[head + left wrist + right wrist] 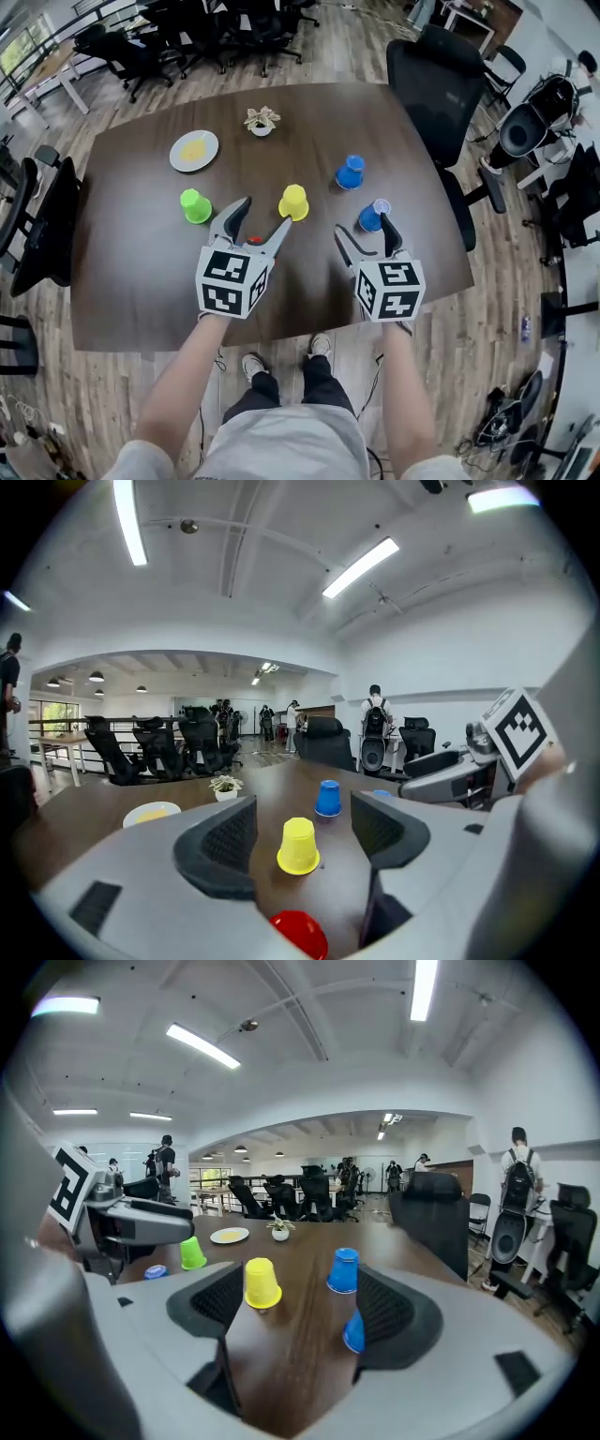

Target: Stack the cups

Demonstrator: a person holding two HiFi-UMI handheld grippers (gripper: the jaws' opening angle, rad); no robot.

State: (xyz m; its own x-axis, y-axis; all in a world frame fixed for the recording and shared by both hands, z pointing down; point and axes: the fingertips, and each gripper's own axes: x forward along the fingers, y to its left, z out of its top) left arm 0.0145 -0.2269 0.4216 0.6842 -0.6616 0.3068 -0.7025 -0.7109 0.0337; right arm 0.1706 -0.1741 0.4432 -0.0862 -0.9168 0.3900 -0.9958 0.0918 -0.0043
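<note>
The red cup (254, 240) is sitting near the middle of the wooden table (141, 281), a little toward the near edge. The left gripper (262, 218) is hovering over it with its jaws spread wide; the cup is showing low between them in the left gripper view, and neither pad is pressing on it. Just beyond the jaw tips, the yellow cup (293, 202) is standing upside down. The green cup (196, 206) is standing upside down beside it, toward the left edge.

Toward the right edge, one blue cup (350, 172) is standing upside down. A second blue cup (372, 217) is lying nearer the near edge. The right gripper (366, 231) is reaching at this second cup with its fingers released. The right gripper view is showing the cup just inside the right-hand pad, partly hidden by it, and whether it is touching I cannot tell.

A white plate (176, 157) with something yellow on it is resting toward the far left corner. A small potted plant (262, 120) is standing near the far edge. A black office chair (436, 80) is standing off the far right corner.
</note>
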